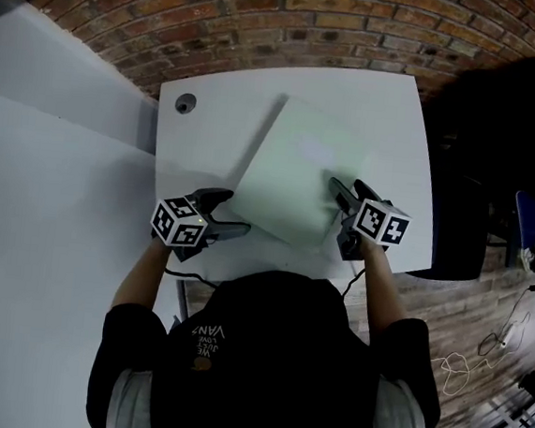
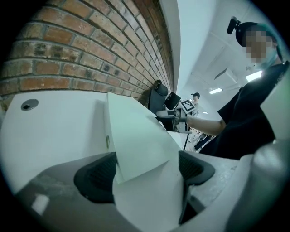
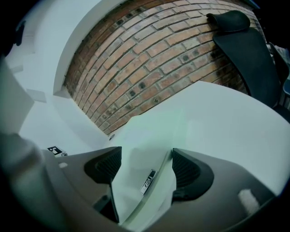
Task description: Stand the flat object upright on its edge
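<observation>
A thin, pale green-white square panel (image 1: 300,164) rests on the white table (image 1: 210,128), turned at an angle. My left gripper (image 1: 238,211) is at the panel's near-left corner. In the left gripper view that corner (image 2: 136,136) pokes between the two dark pads (image 2: 97,176) of the open left gripper (image 2: 145,170). My right gripper (image 1: 346,182) straddles the panel's near-right edge. In the right gripper view the right gripper (image 3: 146,165) stands open, with that edge (image 3: 140,145) and its small label running up between the wide-apart pads (image 3: 186,170). I cannot tell whether the panel is raised off the table.
A round cable hole (image 1: 185,104) sits in the table's far-left corner. A brick wall (image 1: 268,11) runs behind the table, and a white partition (image 1: 49,140) stands at the left. A black chair (image 1: 501,137) is off the right edge, with cables (image 1: 464,368) on the floor.
</observation>
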Available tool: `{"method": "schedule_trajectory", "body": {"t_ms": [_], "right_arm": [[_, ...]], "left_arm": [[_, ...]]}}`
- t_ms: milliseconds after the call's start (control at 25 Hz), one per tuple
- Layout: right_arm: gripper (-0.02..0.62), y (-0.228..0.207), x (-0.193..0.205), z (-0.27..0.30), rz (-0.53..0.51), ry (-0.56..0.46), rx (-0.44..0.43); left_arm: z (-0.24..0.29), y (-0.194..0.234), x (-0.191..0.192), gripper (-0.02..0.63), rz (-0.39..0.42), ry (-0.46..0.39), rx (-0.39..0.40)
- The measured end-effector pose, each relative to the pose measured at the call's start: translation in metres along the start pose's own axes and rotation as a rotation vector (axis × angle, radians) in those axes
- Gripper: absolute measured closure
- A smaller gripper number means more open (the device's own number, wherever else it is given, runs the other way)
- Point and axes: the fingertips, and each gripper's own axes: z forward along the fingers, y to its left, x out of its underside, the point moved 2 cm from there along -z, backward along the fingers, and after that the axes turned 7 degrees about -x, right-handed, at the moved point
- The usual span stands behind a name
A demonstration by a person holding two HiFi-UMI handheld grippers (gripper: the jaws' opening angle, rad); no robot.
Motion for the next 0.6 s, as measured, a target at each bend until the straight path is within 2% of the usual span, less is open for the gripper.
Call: {"method": "schedule_trajectory", "body": {"t_ms": [600], "right_arm": [[0.253, 0.003, -0.024, 0.04, -0.109, 0.098, -0.08]], "left_arm": [[0.003, -0.036, 0.023, 0.169, -0.097, -0.032, -0.007]]}}
